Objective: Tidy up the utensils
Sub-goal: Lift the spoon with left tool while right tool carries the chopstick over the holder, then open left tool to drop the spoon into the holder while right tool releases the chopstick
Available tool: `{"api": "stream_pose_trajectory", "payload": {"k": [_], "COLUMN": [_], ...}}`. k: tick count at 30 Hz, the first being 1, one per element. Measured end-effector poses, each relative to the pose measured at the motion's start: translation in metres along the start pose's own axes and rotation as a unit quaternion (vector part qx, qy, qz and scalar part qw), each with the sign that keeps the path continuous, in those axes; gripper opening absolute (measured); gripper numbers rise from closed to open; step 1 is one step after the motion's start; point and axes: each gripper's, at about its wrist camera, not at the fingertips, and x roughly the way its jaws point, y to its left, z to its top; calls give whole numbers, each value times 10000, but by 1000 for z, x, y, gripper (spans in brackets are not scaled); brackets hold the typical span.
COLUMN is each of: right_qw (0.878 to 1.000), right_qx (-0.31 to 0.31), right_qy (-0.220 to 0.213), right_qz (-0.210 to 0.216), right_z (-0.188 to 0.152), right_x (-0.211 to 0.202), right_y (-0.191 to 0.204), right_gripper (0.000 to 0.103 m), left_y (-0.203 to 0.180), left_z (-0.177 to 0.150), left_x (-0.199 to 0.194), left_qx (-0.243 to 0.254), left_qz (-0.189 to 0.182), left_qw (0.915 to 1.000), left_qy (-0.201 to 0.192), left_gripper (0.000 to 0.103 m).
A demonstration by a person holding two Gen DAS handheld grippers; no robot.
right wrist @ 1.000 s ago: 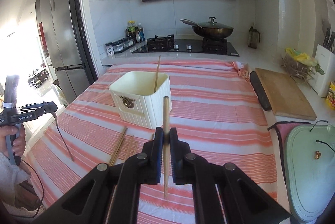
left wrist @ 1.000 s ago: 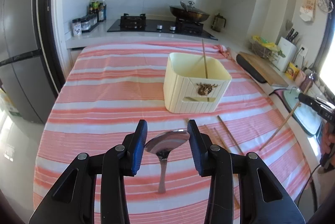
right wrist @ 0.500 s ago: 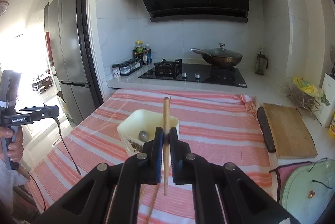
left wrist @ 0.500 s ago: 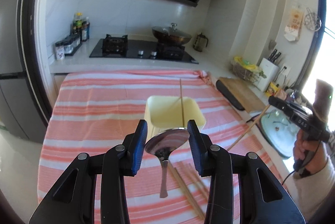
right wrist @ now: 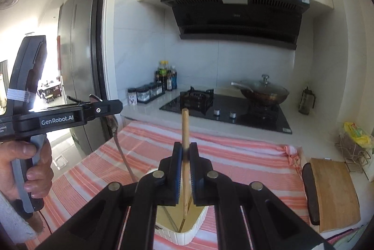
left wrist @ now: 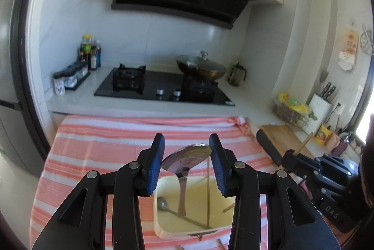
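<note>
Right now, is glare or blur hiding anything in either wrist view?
Left wrist view: window glare at the right edge washes out the counter end; the shiny metal spoon in the left gripper is sharp. Right wrist view: the bright doorway at left is overexposed; the wooden chopstick in the right gripper looks slightly motion-blurred.

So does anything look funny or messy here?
A little: the left gripper holds its spoon by the bowl, handle dangling into the cream bin. Two chopstick ends lie loose on the striped cloth.
</note>
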Motion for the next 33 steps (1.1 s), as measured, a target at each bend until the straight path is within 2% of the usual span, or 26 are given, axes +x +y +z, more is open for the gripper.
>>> {"api": "stream_pose_trajectory", "payload": {"k": [4,8,11,15,16,17,18,19,23,25,27,30,33], "right_qw": [9966,9878,9834,9835,9834,9835,9841,9851,9881,9886,9879,9822,9732], "right_qx": [110,505,747,947,962,976,993,997,742,566,511,546,572], "right_qy": [822,1472,1650,1538,1531,1512,1465,1395,1341,1394,1464,1788,2210], "right_qz": [-26,49,97,120,143,171,165,143,150,95,3,-178,-287], "right_z": [-19,-33,-38,-39,-38,-40,-40,-41,-55,-75,-108,-176,-244], "right_x": [52,92,111,120,122,121,119,114,83,61,37,9,-5], "right_y": [-12,-32,-43,-48,-48,-48,-47,-47,-42,-41,-42,-41,-42], "right_gripper": [7,7,7,11,15,26,38,42,43,46,48,48,48], "left_y": [3,6,4,0,0,1,2,5,16,24,33,50,60], "left_z": [-18,-35,-45,-52,-52,-53,-53,-54,-65,-81,-107,-167,-231], "left_x": [57,101,124,136,139,138,135,131,93,64,33,-6,-28], "left_qx": [-30,-76,-29,161,149,105,57,26,43,57,71,-107,-156], "left_qz": [43,40,98,169,196,219,203,188,220,251,284,332,602], "left_qw": [9983,9936,9903,9907,9906,9906,9907,9910,9916,9911,9905,9873,9806], "left_qy": [589,1123,1387,1344,1348,1348,1343,1325,1275,1303,1342,1552,1860], "left_gripper": [39,39,39,40,41,43,46,48,52,63,68,75,75]}}
